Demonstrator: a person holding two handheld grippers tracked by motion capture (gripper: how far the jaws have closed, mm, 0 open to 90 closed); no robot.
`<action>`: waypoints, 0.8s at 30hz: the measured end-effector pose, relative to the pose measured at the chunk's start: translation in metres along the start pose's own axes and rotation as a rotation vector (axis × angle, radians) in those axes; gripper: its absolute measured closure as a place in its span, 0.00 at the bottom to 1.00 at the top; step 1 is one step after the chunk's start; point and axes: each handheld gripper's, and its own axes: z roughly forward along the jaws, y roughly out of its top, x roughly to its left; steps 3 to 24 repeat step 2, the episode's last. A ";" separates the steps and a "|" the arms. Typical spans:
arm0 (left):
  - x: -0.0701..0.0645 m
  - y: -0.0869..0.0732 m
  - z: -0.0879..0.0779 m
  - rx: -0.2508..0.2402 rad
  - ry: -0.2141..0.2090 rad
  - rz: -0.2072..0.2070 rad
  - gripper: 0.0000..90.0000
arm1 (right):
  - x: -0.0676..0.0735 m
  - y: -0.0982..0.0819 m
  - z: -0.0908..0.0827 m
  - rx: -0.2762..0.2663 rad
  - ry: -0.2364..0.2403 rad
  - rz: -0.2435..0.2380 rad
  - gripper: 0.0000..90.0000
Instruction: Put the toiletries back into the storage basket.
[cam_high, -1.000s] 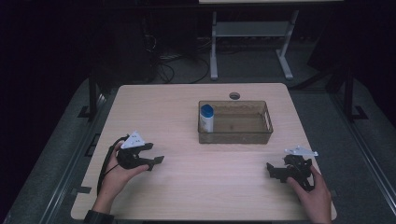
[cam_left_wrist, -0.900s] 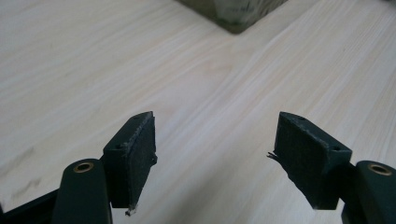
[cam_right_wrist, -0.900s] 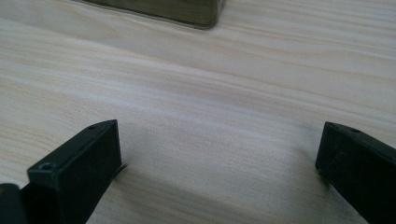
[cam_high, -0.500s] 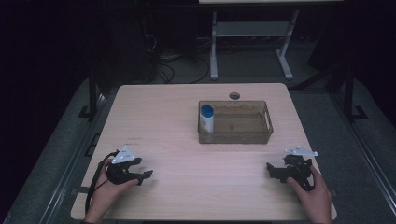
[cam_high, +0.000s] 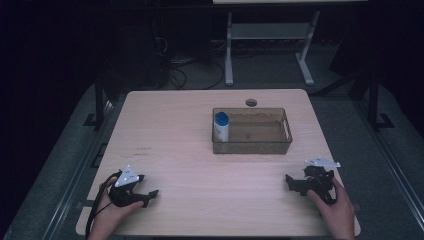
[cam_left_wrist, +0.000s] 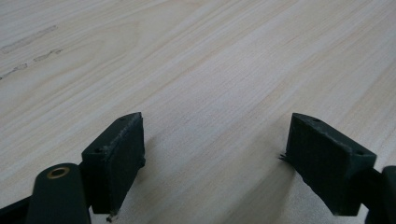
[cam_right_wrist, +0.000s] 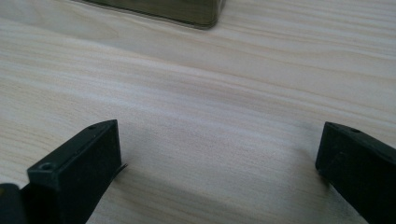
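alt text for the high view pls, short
A small white bottle with a blue cap stands upright in the left end of a clear bin on a wooden table. Near the front edge, the left gripper and right gripper rest open, holding nothing.

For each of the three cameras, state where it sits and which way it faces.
High view: above the person's side, facing forward and down on the table; both hands, the left tongs and right tongs show.
Left gripper view: rides the left tongs, facing along its open jaws, low over bare wood.
Right gripper view: rides the right tongs, facing along its open jaws toward the bin.
Shared: high and right views both show the bin, which holds a bottle.
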 end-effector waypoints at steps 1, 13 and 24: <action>0.000 0.000 0.000 -0.003 -0.002 -0.002 0.20 | 0.000 0.000 0.000 0.000 0.000 0.000 0.00; 0.000 0.000 0.000 -0.002 -0.003 -0.001 0.20 | 0.000 0.000 0.000 0.000 0.000 0.000 0.00; 0.000 0.000 0.000 -0.002 -0.003 -0.001 0.20 | 0.000 0.000 0.000 0.000 0.000 0.000 0.00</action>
